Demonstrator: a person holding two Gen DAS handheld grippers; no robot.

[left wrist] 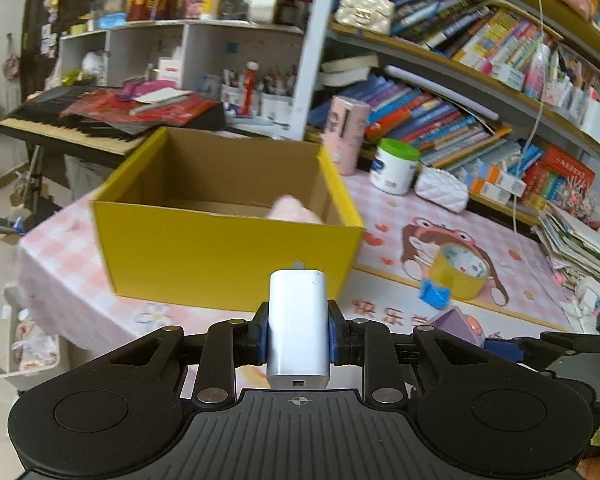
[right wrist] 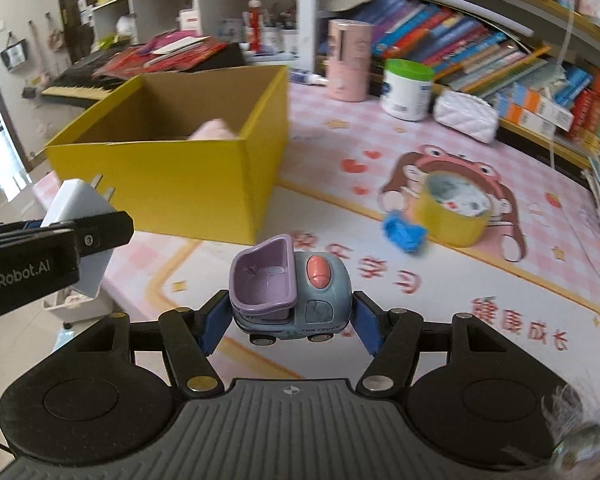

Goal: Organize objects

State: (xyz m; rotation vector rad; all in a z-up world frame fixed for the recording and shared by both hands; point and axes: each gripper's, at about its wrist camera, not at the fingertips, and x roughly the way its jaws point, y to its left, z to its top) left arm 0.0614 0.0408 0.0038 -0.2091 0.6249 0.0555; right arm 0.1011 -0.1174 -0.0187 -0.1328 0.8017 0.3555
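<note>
The box (left wrist: 228, 248) is yellow outside and plain brown cardboard inside; a pale pink soft item (left wrist: 294, 209) lies in it. The charger (left wrist: 298, 328) is white with a grey lower end, between blue pads (right wrist: 214, 326). The toy truck (right wrist: 290, 286) is grey-blue with a lilac tipper, a coral-pink top light and black wheels. The tape roll (right wrist: 454, 210) is yellow; the clip (right wrist: 404, 234) touching it is bright blue. The table cover (right wrist: 480, 280) shows pink-and-white check, a yellow border line, red characters and a brown-and-pink cartoon figure. The jar (left wrist: 396, 166) is white with a green lid.
</note>
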